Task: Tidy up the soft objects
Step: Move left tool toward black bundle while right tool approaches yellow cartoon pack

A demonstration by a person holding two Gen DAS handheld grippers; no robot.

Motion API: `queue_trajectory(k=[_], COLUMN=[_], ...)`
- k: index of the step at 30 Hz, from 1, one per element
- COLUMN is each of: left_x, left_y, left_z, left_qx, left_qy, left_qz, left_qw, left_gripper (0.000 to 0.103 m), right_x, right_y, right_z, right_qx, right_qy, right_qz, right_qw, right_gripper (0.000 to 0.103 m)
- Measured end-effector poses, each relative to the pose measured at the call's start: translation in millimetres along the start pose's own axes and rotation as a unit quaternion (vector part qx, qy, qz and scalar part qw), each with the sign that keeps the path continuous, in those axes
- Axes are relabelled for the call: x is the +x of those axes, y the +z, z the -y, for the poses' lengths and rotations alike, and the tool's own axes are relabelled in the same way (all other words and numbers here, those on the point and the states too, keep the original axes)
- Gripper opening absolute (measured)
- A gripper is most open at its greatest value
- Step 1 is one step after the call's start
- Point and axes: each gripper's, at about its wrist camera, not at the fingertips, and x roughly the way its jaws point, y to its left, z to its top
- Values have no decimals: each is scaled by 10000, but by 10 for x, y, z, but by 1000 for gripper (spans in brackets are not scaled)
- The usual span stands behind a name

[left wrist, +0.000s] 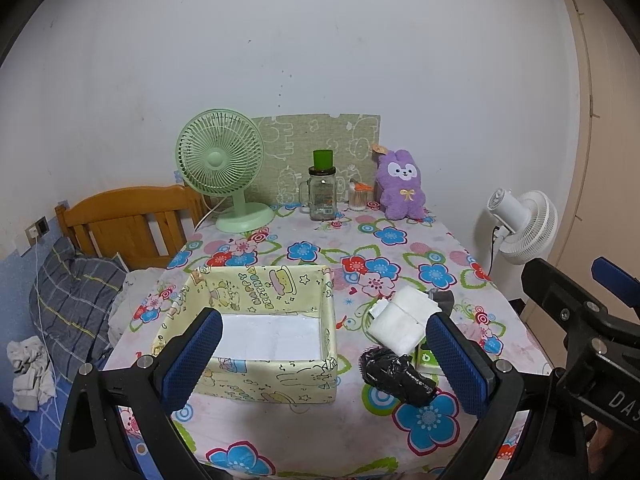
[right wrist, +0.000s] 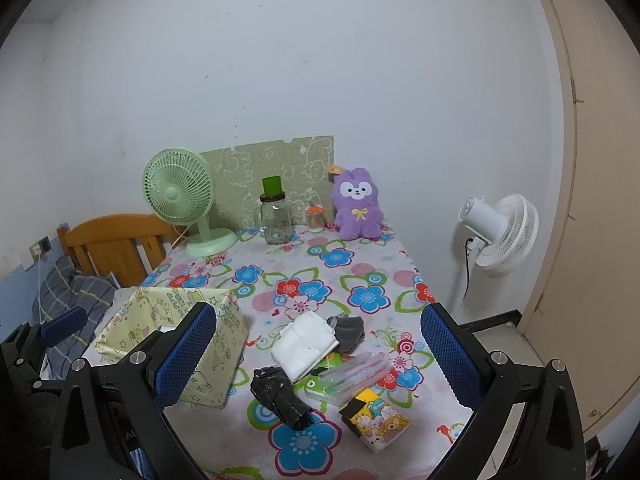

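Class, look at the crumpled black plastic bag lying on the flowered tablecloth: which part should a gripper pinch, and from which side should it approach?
Grip the crumpled black plastic bag across its narrower middle, coming down from above. It lies flat and elongated on the flowered tablecloth, so its sides are exposed, and nothing rests on it. The open right gripper is probably nearest; turn its fingers crosswise to the bag's length.

White wall (right wrist: 320, 60) (scuffed), wooden headboard (left wrist: 128, 220).

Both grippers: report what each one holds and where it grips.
Nothing is held. The left gripper and right gripper both hover with jaws open above the flowered tablecloth.
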Motion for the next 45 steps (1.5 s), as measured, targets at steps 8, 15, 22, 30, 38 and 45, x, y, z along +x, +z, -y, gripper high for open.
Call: queue_trajectory(k=[8,15,22,30,38,45], left_x=[45,89,285,527,783,942], left_y=[-24,-112,-217,-387,-573,-737], left_z=[13,121,248,383,536,633], left_qx=[-29,-14,-34,-153,-55,31], left_qy=[-34,-153,-278,-367,-352,-379], left_qz=[-49,9,-301,-594,-845,-1063], left_qw=[10000,9999,9992,9974,9958,9936], left_gripper=[98,96,92,90,90,90], right_x=[54,149,285,489,692,876], right_y=[-25,-102,-239,-414,-635,-819], right_z=[-2,32,140,284,452,567], right_qx=[-50,-139,-172,-138,-68,16], right_qy=[30,41,39,96,80,109], right_qz=[-70,-186,-324,-509,-736,-1022], right_qw=[10000,9997,9993,9986,9972,9947], right_gripper=[100,94,94,90,89,88])
